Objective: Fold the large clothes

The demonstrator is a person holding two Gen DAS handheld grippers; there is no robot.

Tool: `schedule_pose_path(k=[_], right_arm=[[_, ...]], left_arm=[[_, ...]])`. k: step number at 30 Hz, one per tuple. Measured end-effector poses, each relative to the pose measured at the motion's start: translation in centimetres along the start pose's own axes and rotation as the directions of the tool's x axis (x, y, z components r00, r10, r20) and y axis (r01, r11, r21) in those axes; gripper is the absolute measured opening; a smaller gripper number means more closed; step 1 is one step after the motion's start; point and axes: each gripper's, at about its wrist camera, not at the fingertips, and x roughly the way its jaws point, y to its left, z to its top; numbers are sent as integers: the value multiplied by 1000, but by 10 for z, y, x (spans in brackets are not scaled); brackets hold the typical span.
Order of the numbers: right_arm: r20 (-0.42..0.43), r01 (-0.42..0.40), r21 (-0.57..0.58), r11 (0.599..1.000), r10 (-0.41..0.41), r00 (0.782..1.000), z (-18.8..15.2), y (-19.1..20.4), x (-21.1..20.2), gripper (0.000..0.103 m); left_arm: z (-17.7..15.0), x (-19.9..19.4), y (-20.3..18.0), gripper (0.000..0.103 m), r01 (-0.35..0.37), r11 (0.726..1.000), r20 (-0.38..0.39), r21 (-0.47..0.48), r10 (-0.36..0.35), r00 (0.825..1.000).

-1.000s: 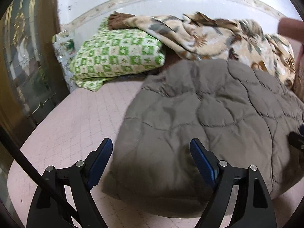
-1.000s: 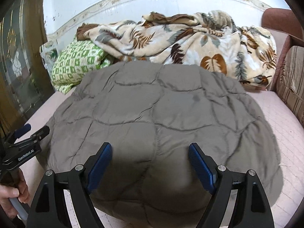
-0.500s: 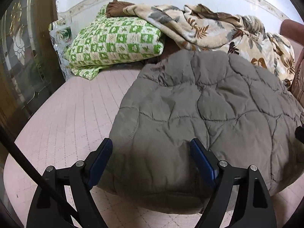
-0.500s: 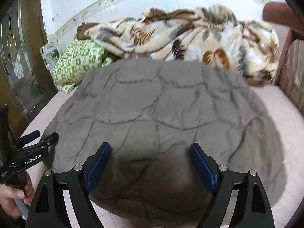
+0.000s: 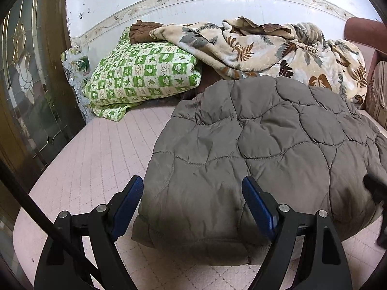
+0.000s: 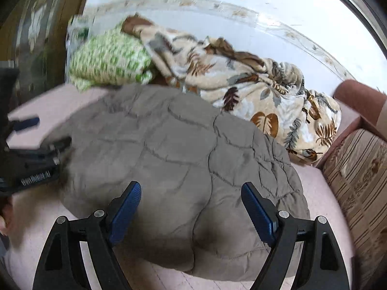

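A folded grey-brown quilted jacket (image 5: 261, 149) lies in a thick bundle on the pink bed sheet (image 5: 92, 159). It also shows in the right wrist view (image 6: 174, 159). My left gripper (image 5: 192, 200) is open and empty, hovering just above the jacket's near left corner. My right gripper (image 6: 191, 207) is open and empty above the jacket's near edge. The left gripper shows at the left of the right wrist view (image 6: 36, 140), beside the jacket's left edge. The right wrist view is tilted and blurred.
A green checked pillow (image 5: 142, 72) and a crumpled leaf-print blanket (image 5: 266, 48) lie at the back against the white wall. A brown glass-panelled door (image 5: 31, 84) stands at the left. A striped sofa cushion (image 6: 358, 169) and red armrest are at the right.
Both grippers stay open. The left view has pulled back and risen slightly. The right gripper has swung and tilted, blurring its view; the jacket has not moved.
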Motion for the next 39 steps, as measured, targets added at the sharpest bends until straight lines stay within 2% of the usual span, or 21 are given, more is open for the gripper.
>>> schedule_pose_path(k=[3, 9, 20, 26, 28, 31, 36, 39], right_arm=[[-51, 4, -42, 999, -6, 999, -4, 8, 6, 88], [-92, 38, -124, 992, -49, 995, -11, 23, 11, 88], [-72, 98, -195, 976, -114, 991, -12, 32, 8, 88], [-21, 121, -159, 980, -126, 992, -6, 26, -4, 88], [-15, 111, -117, 987, -113, 993, -3, 16, -6, 88], [-23, 29, 40, 999, -29, 999, -2, -12, -7, 88], [-38, -4, 213, 977, 13, 999, -6, -54, -4, 88], [-50, -22, 298, 954, 38, 998, -13, -78, -2, 88]], left_arm=[[1, 0, -2, 84, 3, 1000, 1, 5, -3, 1000], [0, -1, -7, 84, 1, 1000, 2, 23, -1, 1000], [1, -3, -8, 84, 2, 1000, 7, 24, -2, 1000], [3, -9, -8, 84, 7, 1000, 12, 20, -7, 1000], [4, -8, -4, 84, 35, 999, -10, -9, -36, 999], [4, -2, 7, 84, 59, 996, -51, -64, -63, 997], [3, 9, 22, 84, 85, 986, -117, -143, -102, 988], [-1, 19, 34, 84, 92, 975, -180, -200, -129, 975]])
